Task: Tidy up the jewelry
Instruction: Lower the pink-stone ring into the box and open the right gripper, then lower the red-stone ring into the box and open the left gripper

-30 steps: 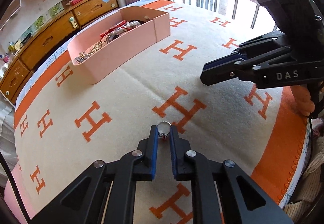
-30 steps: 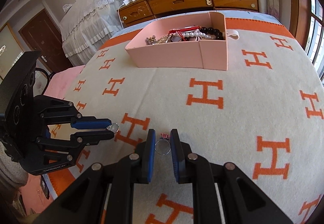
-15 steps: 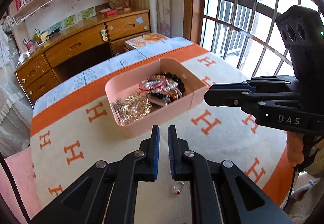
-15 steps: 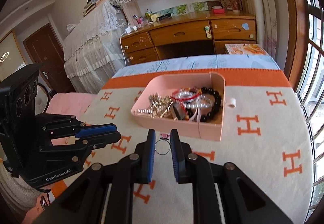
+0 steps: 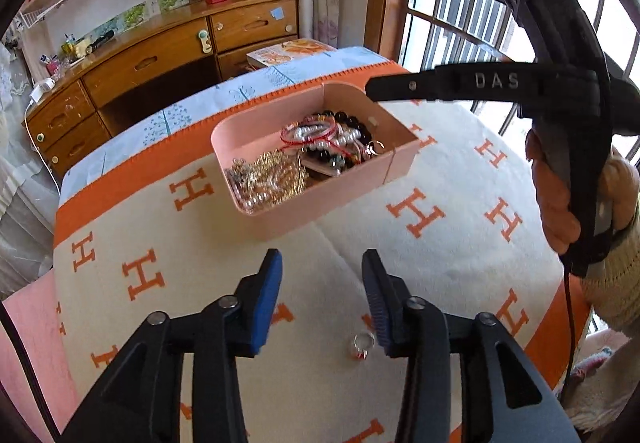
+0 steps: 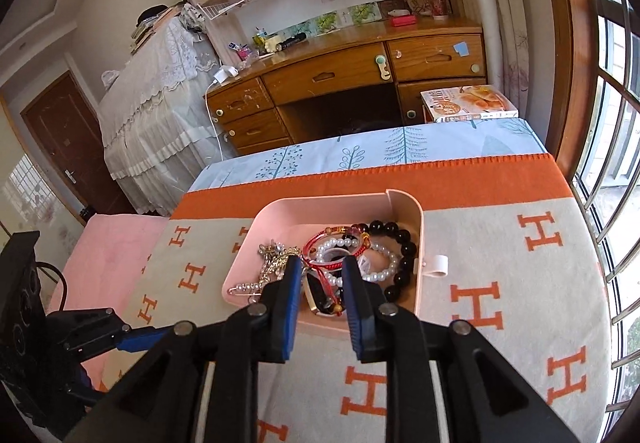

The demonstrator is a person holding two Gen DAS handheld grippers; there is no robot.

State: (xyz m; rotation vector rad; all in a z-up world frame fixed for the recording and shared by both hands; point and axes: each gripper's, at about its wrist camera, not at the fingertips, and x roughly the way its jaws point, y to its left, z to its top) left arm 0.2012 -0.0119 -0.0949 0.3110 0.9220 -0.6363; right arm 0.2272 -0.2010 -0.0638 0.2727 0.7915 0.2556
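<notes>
A pink box [image 5: 328,211] full of bracelets, beads and gold chains stands on the orange-and-cream H-pattern blanket [image 5: 420,255]. My left gripper [image 5: 322,263] is open and empty above the blanket in front of the box. A silver ring with a red stone [image 5: 362,345] lies on the blanket below it. My right gripper [image 6: 318,263] is open and empty, hovering over the near side of the pink box [image 6: 418,243]; in the left wrist view its fingertips [image 5: 374,87] show over the box's far right corner. A ring [image 5: 374,149] lies on the jewelry there.
A wooden desk with drawers [image 6: 340,83] stands behind the table. A book [image 6: 468,105] lies on a stand at the table's far edge. Barred windows [image 5: 480,23] are on the right. A small white clip [image 6: 436,265] sticks out from the box's right side.
Both grippers have opened. The left one dropped its red-stone ring on the blanket and rose. The right one moved over the pink box and no longer holds its ring.
</notes>
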